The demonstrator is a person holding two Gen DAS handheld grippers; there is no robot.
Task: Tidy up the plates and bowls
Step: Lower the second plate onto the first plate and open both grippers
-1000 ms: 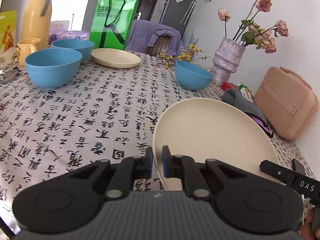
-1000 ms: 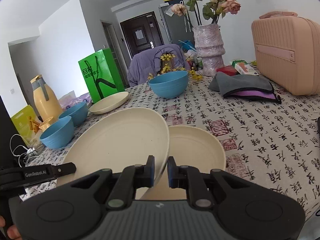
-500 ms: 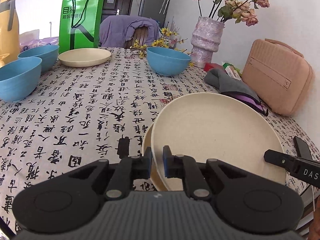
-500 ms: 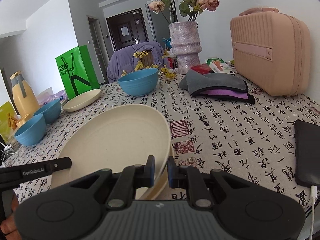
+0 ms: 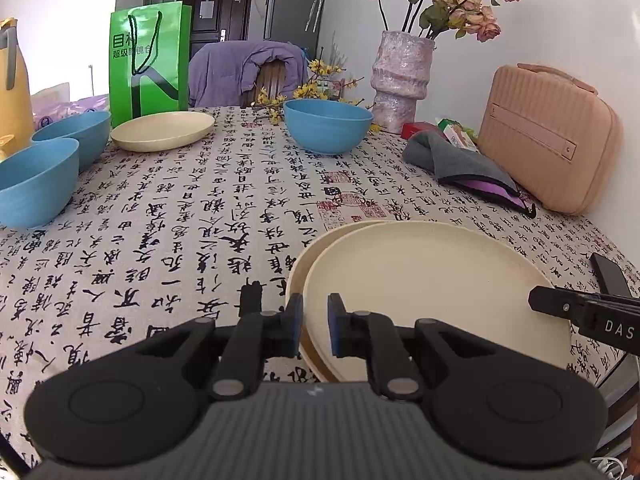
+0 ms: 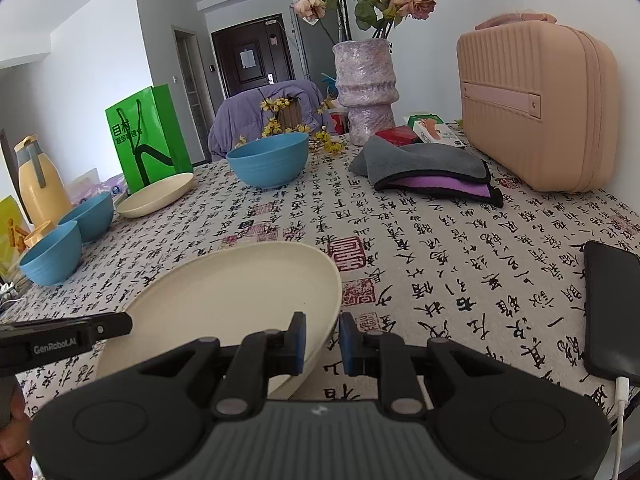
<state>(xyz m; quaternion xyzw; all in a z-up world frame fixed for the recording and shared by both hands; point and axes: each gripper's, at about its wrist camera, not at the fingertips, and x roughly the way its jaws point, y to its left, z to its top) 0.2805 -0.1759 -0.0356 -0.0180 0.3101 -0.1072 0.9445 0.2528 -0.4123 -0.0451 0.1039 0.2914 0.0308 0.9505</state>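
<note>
Left wrist view: my left claw (image 5: pixel 313 326) sits low over the table edge with its blue-padded fingers (image 5: pixel 295 324) parted a little, straddling the near rim of the top cream plate (image 5: pixel 432 288). The pads stand off the rim on both sides, so the claw is slack and holds nothing. This plate lies on a second cream plate (image 5: pixel 320 244), which shows only as a crescent on the left and far side, the two slightly offset. Both rest on the calligraphy tablecloth (image 5: pixel 180 216). The tip of my right claw enters at the right edge, at the plate's right rim. Further off: a blue bowl (image 5: pixel 327 126) in mid-table, two more blue bowls (image 5: pixel 38 180) at the left, touching or nearly so, and a third cream plate (image 5: pixel 163 130) before the green paper bag (image 5: pixel 149 56). Vase (image 5: pixel 400 78), grey cloth (image 5: pixel 452 160) and pink case (image 5: pixel 548 140) stand at the right.

Right wrist view: my right claw (image 6: pixel 322 342) is partly open, wider than the rim between its fingers (image 6: pixel 298 342); the left pad is close against the cream plate (image 6: pixel 228 300), the right pad stands clear over the cloth. No grip. From here the lower plate is hidden. The left claw's finger (image 6: pixel 108 326) reaches the plate's left rim. A black phone (image 6: pixel 612 308) lies at the right table edge with a white cable plugged in. Mid-table blue bowl (image 6: pixel 268 160) beyond, the bowl pair (image 6: pixel 68 240) at far left beside a yellow jug (image 6: pixel 40 184)
</note>
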